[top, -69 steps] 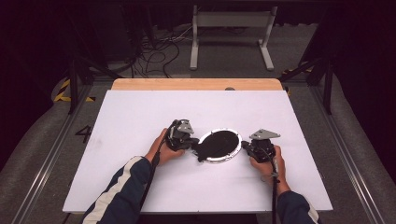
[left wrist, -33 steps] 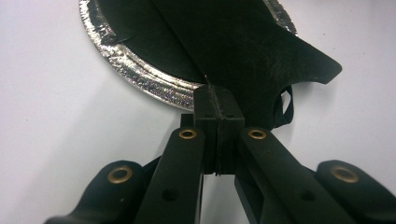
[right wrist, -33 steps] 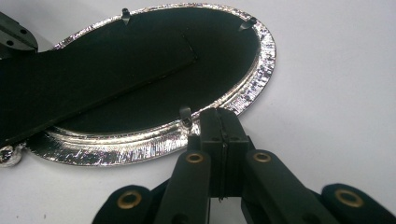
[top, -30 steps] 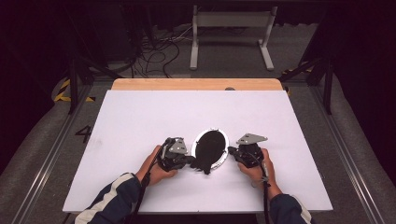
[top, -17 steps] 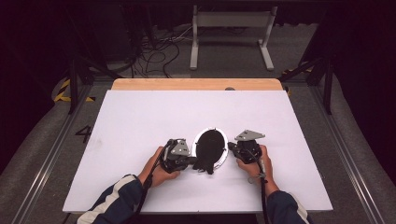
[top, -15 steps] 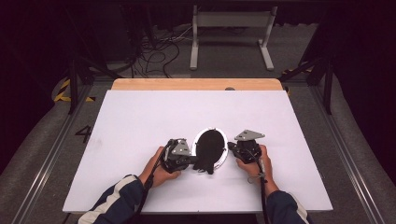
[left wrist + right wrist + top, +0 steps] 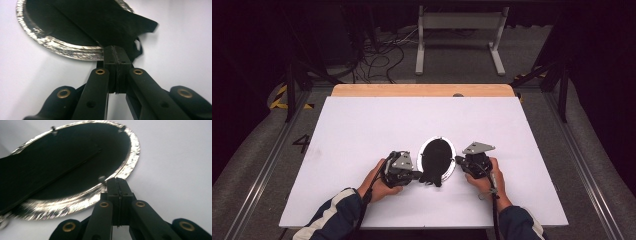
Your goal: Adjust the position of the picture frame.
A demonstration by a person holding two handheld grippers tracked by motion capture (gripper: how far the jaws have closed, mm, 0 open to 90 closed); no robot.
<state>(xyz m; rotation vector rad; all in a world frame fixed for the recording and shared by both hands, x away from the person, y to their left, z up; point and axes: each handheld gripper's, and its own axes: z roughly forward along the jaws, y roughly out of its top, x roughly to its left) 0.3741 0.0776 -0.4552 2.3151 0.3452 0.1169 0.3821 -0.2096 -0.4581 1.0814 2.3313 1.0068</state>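
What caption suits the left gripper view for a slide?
Left gripper closed on black fabric at the edge of a silver-rimmed dish on a white table.

A glossy, crinkled foil-like rim (image 7: 130,162) rings matt black cloth (image 7: 100,20) on the smooth white table (image 7: 362,130).

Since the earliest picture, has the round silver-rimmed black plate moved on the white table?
Yes. The round silver-rimmed black plate moved nearer the white table's front edge and now stands tilted.
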